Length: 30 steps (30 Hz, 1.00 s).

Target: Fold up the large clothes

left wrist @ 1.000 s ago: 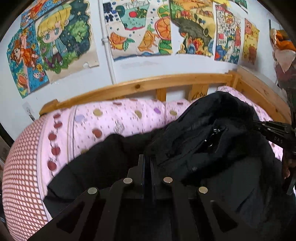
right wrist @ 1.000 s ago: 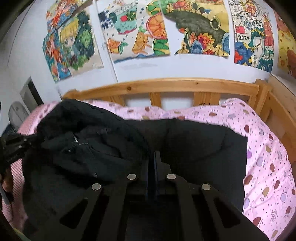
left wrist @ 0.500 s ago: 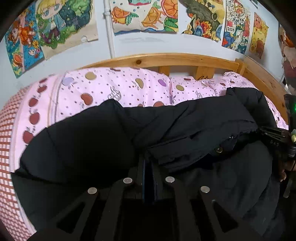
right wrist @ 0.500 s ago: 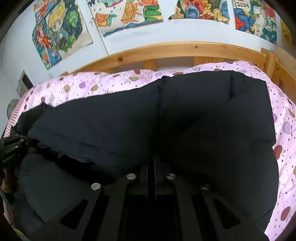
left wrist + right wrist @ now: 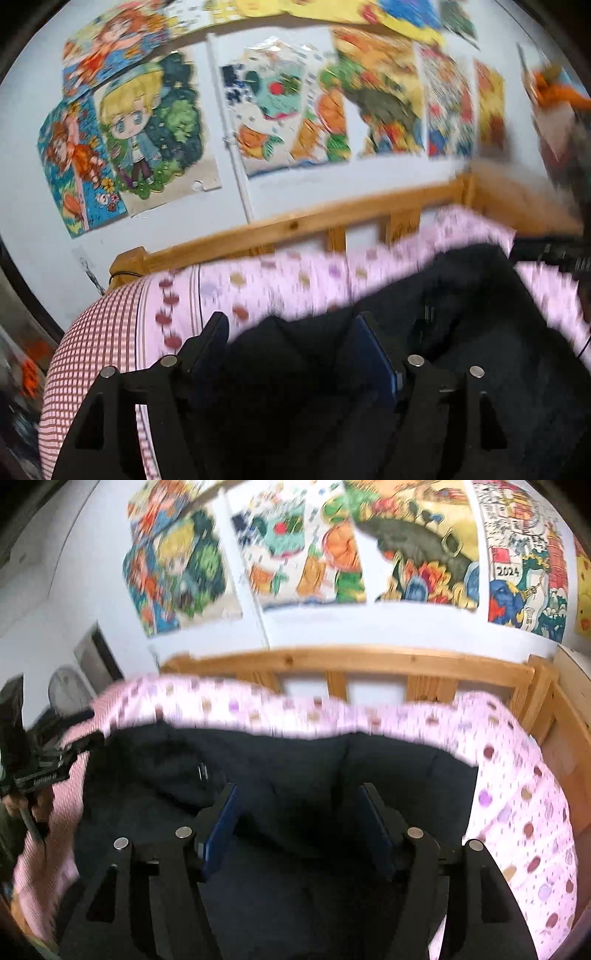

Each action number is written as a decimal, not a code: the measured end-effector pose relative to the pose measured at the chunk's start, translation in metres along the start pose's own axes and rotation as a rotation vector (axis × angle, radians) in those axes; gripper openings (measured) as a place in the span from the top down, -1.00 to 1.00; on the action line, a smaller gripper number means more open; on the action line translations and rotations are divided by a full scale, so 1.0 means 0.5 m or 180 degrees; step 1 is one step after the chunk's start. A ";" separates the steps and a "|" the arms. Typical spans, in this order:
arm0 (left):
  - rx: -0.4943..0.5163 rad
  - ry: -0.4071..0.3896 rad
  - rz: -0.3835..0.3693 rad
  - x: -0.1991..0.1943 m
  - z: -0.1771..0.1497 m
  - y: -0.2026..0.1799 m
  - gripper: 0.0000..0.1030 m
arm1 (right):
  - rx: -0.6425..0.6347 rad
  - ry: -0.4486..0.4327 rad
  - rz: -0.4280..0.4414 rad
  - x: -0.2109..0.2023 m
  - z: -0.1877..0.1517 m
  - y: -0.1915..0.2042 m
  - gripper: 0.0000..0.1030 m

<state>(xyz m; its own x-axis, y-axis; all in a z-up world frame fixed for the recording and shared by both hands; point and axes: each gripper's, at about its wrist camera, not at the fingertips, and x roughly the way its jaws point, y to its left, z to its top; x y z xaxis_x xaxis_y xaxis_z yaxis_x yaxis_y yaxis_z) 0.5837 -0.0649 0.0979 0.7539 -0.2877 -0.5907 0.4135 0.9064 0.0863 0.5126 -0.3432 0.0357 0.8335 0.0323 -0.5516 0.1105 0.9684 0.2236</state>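
Both tongs (image 5: 291,339) (image 5: 301,812) apart above black coat (image 5: 295,760), pink bedding (image 5: 517,775) around.

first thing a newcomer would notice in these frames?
Probably the black jacket sprawled over the pink dotted bedsheet, filling the lower middle of both views. Next, the bright cartoon posters along the wall above the wooden bed rail. Both grippers' jaws stand open over the jacket.
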 end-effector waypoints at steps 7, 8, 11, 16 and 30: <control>-0.0072 0.0558 0.0067 0.151 0.060 -0.046 -0.66 | 0.0564 0.0243 0.0270 0.127 0.034 0.003 -0.17; -0.0056 0.0640 0.0074 0.168 0.049 -0.052 -0.66 | 0.0516 0.0313 0.0231 0.146 0.025 0.007 -0.17; 0.0009 0.0827 -0.0061 0.201 -0.002 -0.066 -0.66 | 0.0245 0.0570 0.0095 0.183 -0.021 0.029 -0.17; 0.0540 0.0903 -0.0239 0.216 -0.091 -0.097 -0.67 | -0.0534 0.0879 -0.0227 0.221 -0.070 0.064 -0.17; 0.0855 0.1174 0.0071 0.336 -0.157 -0.142 -0.80 | -0.0527 0.1199 -0.0340 0.377 -0.137 0.010 -0.40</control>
<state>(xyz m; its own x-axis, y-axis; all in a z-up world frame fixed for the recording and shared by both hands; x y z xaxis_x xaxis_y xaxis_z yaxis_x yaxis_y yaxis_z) 0.6411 -0.1531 -0.0705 0.5520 -0.0953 -0.8283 0.5537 0.7847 0.2787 0.6331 -0.3155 -0.1222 0.5625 -0.0120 -0.8267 0.0714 0.9969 0.0341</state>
